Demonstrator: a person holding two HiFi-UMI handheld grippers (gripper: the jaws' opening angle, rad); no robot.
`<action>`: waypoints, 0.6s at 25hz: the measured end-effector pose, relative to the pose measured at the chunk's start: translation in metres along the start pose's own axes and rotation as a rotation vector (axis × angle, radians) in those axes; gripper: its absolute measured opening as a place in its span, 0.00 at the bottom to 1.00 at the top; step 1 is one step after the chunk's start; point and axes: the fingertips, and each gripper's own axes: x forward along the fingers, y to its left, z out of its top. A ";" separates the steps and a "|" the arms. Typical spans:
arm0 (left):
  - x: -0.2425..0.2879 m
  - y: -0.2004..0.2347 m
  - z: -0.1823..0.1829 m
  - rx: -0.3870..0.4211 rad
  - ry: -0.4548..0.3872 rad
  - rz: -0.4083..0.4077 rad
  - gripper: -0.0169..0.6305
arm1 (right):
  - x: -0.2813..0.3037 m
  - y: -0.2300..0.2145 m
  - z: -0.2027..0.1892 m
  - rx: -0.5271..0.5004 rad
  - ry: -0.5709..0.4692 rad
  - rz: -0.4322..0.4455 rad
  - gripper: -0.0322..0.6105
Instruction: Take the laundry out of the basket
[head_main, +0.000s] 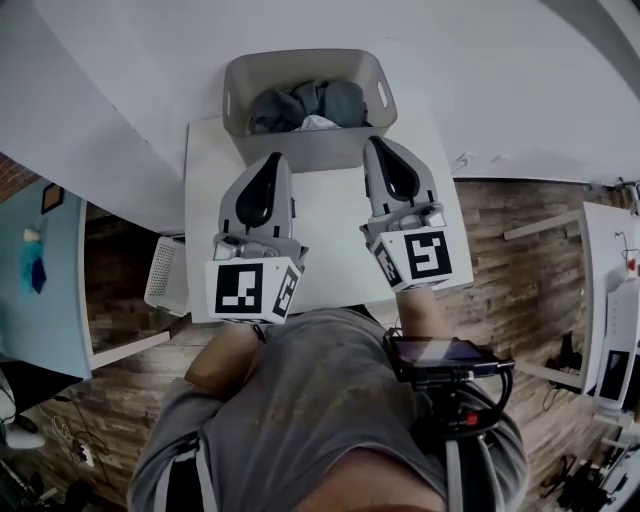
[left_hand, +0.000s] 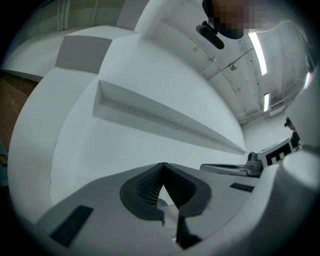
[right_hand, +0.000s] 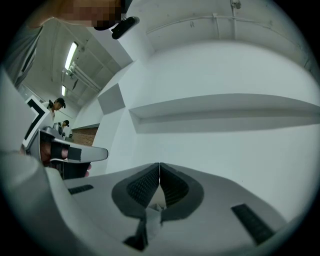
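Here, the left gripper and the right gripper are held closed and empty near the basket of laundry.

From the head camera we look steeply down, from close above, onto the surface, from its near edge to its far one. The camera on the left hand-held gripper faces along its own jaws, tilted slightly upward, at a ledge on a white wall. The camera on the right hand-held gripper faces that same ledge. Each gripper view catches the other gripper at its side.
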 end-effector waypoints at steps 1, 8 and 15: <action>0.004 0.000 -0.001 0.001 0.002 -0.001 0.04 | 0.003 -0.002 0.000 -0.002 -0.002 0.002 0.06; 0.034 0.007 0.001 0.007 0.005 0.000 0.04 | 0.028 -0.018 0.000 -0.005 0.010 0.018 0.06; 0.079 0.019 0.010 0.030 0.007 0.007 0.04 | 0.069 -0.042 -0.001 0.015 0.014 0.039 0.06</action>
